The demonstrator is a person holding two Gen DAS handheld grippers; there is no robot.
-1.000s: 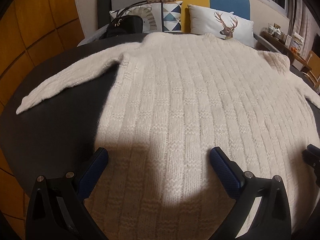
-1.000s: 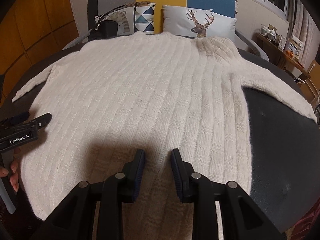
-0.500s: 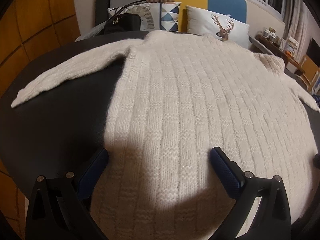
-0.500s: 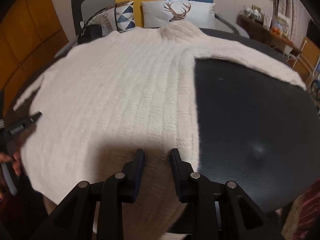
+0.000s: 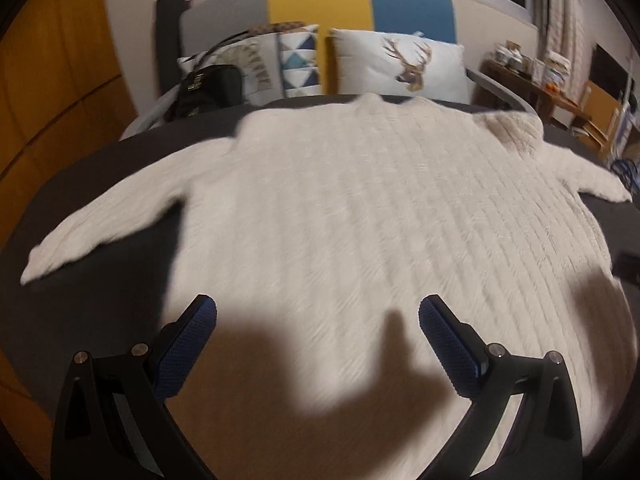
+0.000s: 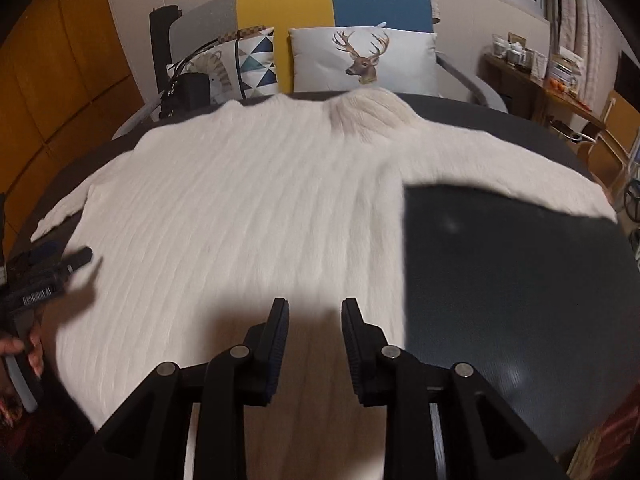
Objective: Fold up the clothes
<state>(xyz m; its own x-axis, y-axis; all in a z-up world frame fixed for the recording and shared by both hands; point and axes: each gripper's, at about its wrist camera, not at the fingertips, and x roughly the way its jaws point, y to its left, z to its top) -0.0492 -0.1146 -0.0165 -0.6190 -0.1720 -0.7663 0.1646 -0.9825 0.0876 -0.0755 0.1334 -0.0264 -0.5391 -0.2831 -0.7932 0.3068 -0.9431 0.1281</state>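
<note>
Below both grippers: a white knit sweater [image 5: 360, 220] lies flat on a dark round table [image 6: 520, 280], collar at the far end, sleeves spread out to either side.
Left gripper [image 5: 318, 308]: jaws spread wide, nothing between them; it hangs above the sweater's near part, pointing steeply down, and its blue pads [image 5: 188, 344] do not touch the knit.
Right gripper [image 6: 314, 308]: jaws narrow but parted, with a clear gap between the pads; nothing is held, and it hovers over the sweater's hem close to the side edge.
Right of the right gripper: bare table, with one sleeve [image 6: 520, 168] running across beyond it.
Left of the left gripper: the other sleeve [image 5: 112, 216], stretched out to the table's edge.
Left edge of the right wrist view: the left gripper's body seen from the side, with fingers of the hand [image 6: 24, 352] that holds it.
Beyond the table: a sofa [image 6: 332, 0] with a deer cushion [image 6: 364, 60], a triangle-pattern cushion [image 6: 256, 60] and a black bag [image 5: 212, 88].
Sharpness: both views are blurred over the knit.
</note>
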